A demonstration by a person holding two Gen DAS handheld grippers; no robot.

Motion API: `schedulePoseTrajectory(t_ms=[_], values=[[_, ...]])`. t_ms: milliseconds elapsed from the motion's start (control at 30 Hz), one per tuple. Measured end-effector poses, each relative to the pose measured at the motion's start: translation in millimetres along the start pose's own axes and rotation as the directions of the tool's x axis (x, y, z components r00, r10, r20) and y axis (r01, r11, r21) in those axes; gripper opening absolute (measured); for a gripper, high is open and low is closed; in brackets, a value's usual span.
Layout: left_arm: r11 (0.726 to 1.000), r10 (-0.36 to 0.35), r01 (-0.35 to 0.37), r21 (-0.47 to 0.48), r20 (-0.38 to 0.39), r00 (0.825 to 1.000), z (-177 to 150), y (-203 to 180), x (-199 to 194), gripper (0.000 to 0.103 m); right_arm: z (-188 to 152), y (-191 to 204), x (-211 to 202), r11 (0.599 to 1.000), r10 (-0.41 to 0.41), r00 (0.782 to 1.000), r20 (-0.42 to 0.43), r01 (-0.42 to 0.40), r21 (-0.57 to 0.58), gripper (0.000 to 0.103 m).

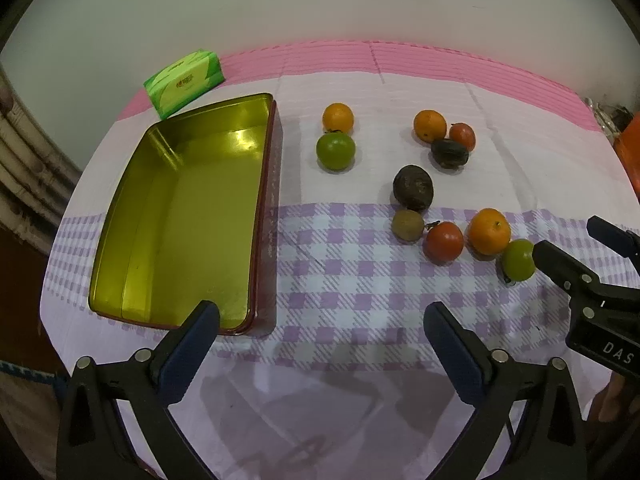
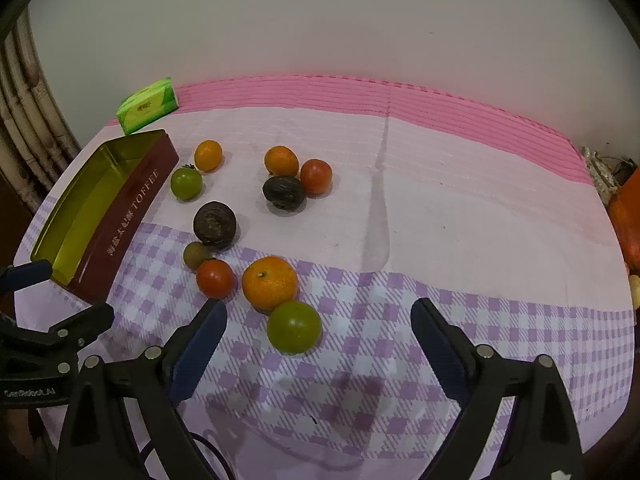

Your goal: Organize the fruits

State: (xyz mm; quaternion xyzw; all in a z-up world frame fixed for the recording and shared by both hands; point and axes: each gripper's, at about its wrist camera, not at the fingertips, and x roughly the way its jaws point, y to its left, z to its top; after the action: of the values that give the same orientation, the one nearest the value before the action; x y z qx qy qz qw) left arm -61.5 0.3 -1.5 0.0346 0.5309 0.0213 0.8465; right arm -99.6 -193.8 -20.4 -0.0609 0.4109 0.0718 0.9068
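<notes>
Several small fruits lie loose on the tablecloth: oranges (image 2: 270, 282), red tomatoes (image 2: 215, 278), green ones (image 2: 294, 326) and dark brown ones (image 2: 215, 219). An empty gold-lined toffee tin (image 1: 180, 216) stands at the left; it also shows in the right wrist view (image 2: 100, 208). My left gripper (image 1: 322, 320) is open and empty, just right of the tin's near corner. My right gripper (image 2: 318, 316) is open and empty, with the near green fruit lying just ahead between its fingers. In the left wrist view the right gripper (image 1: 568, 248) sits beside that green fruit (image 1: 519, 259).
A green tissue pack (image 1: 184, 82) lies at the back left behind the tin. The cloth (image 2: 440, 208) has a pink band at the back and a purple check band in front. A wall stands behind the table. Orange objects (image 2: 628, 220) sit at the right edge.
</notes>
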Motion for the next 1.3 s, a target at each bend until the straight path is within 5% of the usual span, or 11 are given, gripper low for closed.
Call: schedulePoseTrajectory(t_ms=[333,467,867,1100,1300], values=[[0.999,-0.032,0.032,0.032,0.007,0.999,0,-8,1,0.093,-10,4,16,0.991,0.133,0.987,-0.09,-0.133,0.009,0.07],[0.998,-0.047,0.047,0.035,0.004,0.999,2,-9,3,0.089,-15,12,25,0.993,0.11,0.988,-0.106,-0.114,-0.029,0.067],[0.995,-0.086,0.086,0.056,-0.006,0.996,9,-17,11,0.08,-17,12,51,0.993,0.118,0.981,-0.153,-0.119,0.002,0.035],[0.986,-0.149,0.15,0.077,-0.022,0.989,13,-29,19,0.076,-16,-1,48,0.997,0.08,0.983,-0.165,-0.077,0.03,0.033],[0.959,-0.269,0.276,0.067,-0.092,0.959,23,-47,40,0.053,-18,-21,32,0.995,0.079,0.984,-0.162,-0.068,0.07,0.034]])
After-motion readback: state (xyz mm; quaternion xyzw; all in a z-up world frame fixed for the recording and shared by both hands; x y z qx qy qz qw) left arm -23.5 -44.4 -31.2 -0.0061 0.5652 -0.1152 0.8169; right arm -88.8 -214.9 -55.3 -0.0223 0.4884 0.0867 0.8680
